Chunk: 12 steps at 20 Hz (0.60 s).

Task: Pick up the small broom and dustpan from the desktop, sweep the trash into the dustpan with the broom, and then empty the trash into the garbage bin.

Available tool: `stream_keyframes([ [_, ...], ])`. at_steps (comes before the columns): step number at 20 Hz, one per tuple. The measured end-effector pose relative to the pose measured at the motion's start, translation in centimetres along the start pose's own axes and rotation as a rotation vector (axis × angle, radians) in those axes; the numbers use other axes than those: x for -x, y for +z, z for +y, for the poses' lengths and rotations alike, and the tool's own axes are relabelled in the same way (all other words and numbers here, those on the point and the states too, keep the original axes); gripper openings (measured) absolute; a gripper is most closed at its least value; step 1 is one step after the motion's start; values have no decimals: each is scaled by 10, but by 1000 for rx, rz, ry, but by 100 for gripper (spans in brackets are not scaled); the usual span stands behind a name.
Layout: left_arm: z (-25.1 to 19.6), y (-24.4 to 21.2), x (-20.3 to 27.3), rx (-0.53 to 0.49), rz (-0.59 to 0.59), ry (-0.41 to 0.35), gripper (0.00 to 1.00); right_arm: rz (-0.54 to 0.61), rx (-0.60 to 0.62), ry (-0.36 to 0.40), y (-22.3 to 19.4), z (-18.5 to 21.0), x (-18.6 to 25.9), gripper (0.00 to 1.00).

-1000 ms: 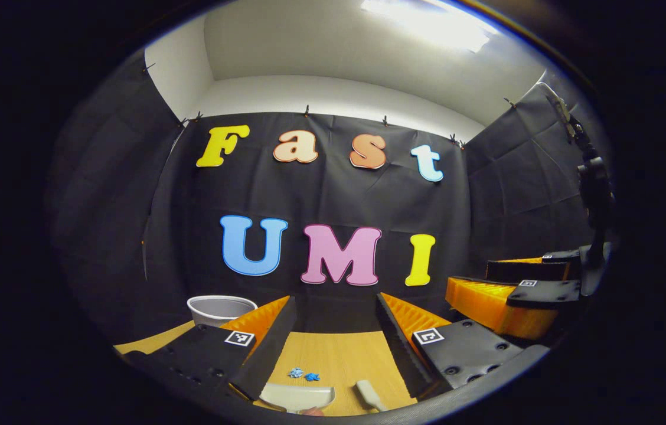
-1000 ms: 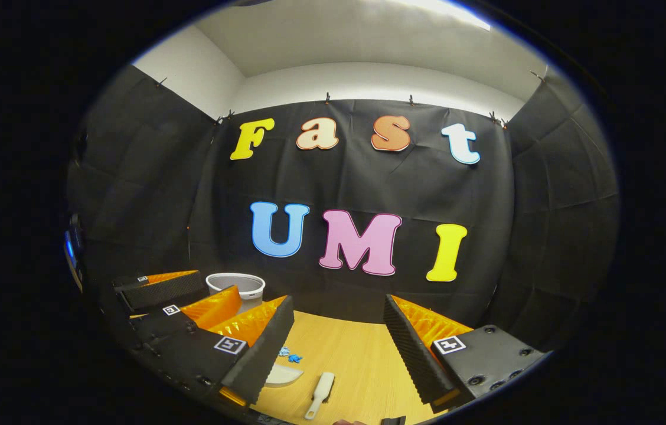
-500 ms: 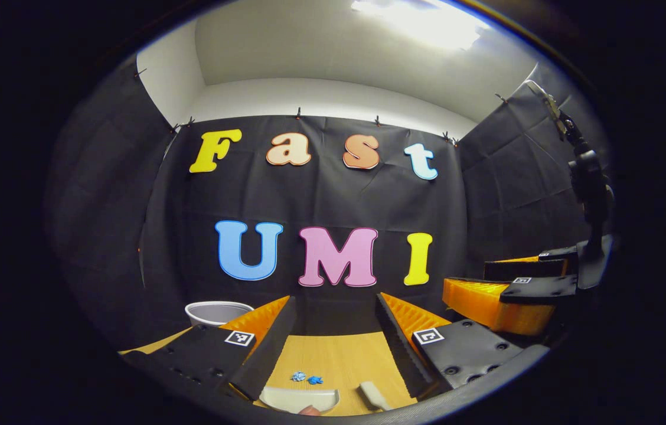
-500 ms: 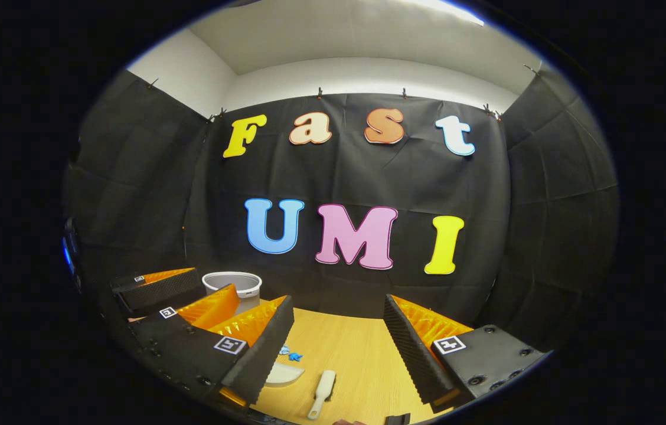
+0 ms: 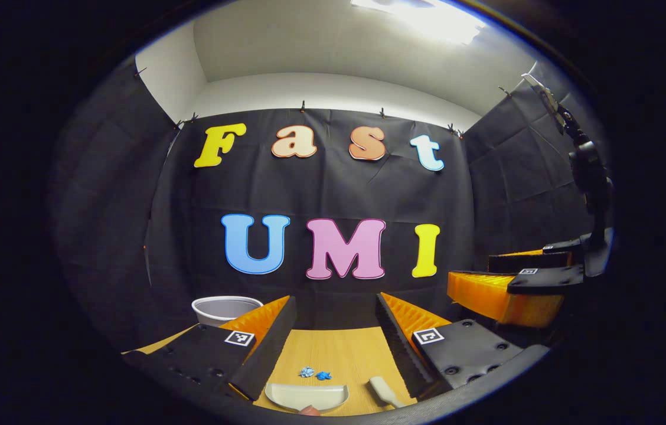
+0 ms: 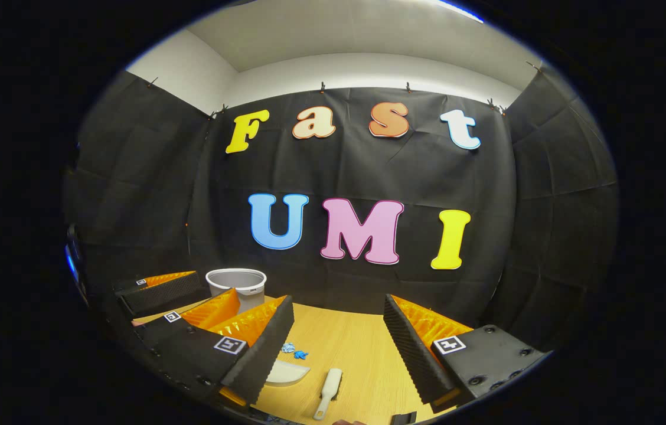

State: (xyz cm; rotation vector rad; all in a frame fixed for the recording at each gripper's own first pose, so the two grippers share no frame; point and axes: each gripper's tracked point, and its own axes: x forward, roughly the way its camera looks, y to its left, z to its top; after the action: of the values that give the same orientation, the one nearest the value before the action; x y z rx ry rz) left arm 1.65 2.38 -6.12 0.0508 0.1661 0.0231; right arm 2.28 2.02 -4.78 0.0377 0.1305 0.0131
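Observation:
A pale dustpan (image 5: 307, 395) lies on the wooden desktop (image 5: 345, 348), with a small white broom (image 5: 383, 391) to its right and blue bits of trash (image 5: 315, 373) just beyond it. My left gripper (image 5: 335, 304) hovers above them, open and holding nothing. In the right gripper view the broom (image 6: 328, 392) lies between the fingers, the dustpan (image 6: 289, 373) is half hidden behind one finger, and the trash (image 6: 293, 351) sits past it. My right gripper (image 6: 338, 302) is open and empty.
A grey garbage bin (image 5: 224, 308) stands at the back left of the desk, also seen as the bin (image 6: 237, 283) in the right gripper view. A dark device on a stand (image 5: 590, 177) rises by the right wall. The left gripper's fingers (image 6: 162, 289) show at the left.
Both views have shifted slightly; the right gripper view now takes in a little more desktop. The broom, dustpan and trash lie where they were, and both grippers stay open.

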Motion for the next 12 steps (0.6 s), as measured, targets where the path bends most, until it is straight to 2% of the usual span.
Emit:
stream_keyframes([
  [12,24,-19,-10,-11,45,2,80,33,-16,-28,-12,12,-21,91],
])
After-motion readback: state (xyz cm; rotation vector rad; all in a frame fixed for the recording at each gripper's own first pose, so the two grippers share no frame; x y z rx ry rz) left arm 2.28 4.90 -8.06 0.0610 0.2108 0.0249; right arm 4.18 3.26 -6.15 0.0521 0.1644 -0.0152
